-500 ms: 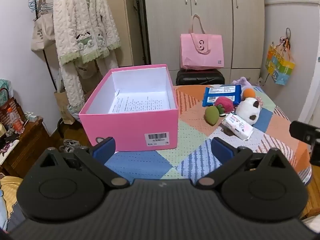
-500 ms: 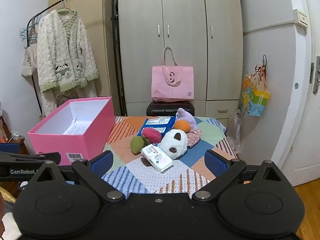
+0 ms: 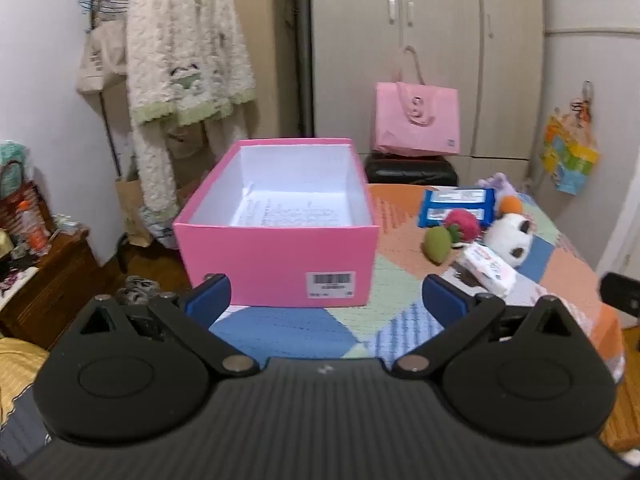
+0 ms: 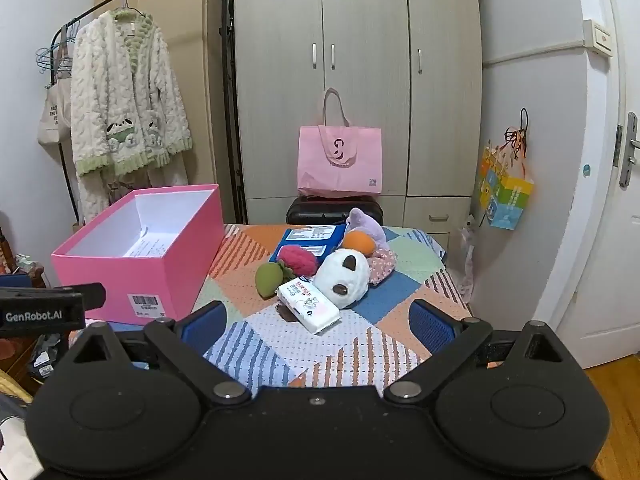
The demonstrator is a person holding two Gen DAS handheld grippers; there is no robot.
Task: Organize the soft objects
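While both grippers hang over the near edge of the table [image 4: 280, 344], tilted somewhat downward toward its patchwork cloth, neither one holds anything. From the left wrist view, the left gripper [image 3: 326, 298] has its jaws spread wide, the blue pads standing apart with only bare cloth between them; it points at the near wall of the pink box [image 3: 276, 264], which sits open-topped on the left part of the table with a printed sheet lying on its white floor. From the right wrist view, the right gripper [image 4: 316, 320] is likewise spread wide and empty — it faces the cluster of soft things on the right half of the table, well short of them. The left gripper's black body shows at the left edge of that view, beside the box.

The soft objects lie together, apart from the box. A white tissue pack [image 4: 308, 310] lies nearest, angled, just in front of a white plush with dark patches [image 4: 342, 282] that touches it. Left of the plush sit a green plush fruit [image 4: 269, 278] and a pink fuzzy ball [image 4: 298, 260], touching each other. Behind them lies a blue wipes pack [image 4: 310, 240], and beside it an orange ball [image 4: 359, 243] leans against a purple plush [image 4: 366, 222]. None of these is inside the box.

Behind the table a pink tote bag [image 4: 339, 164] stands on a black suitcase [image 4: 332, 210] — both against the wardrobe.
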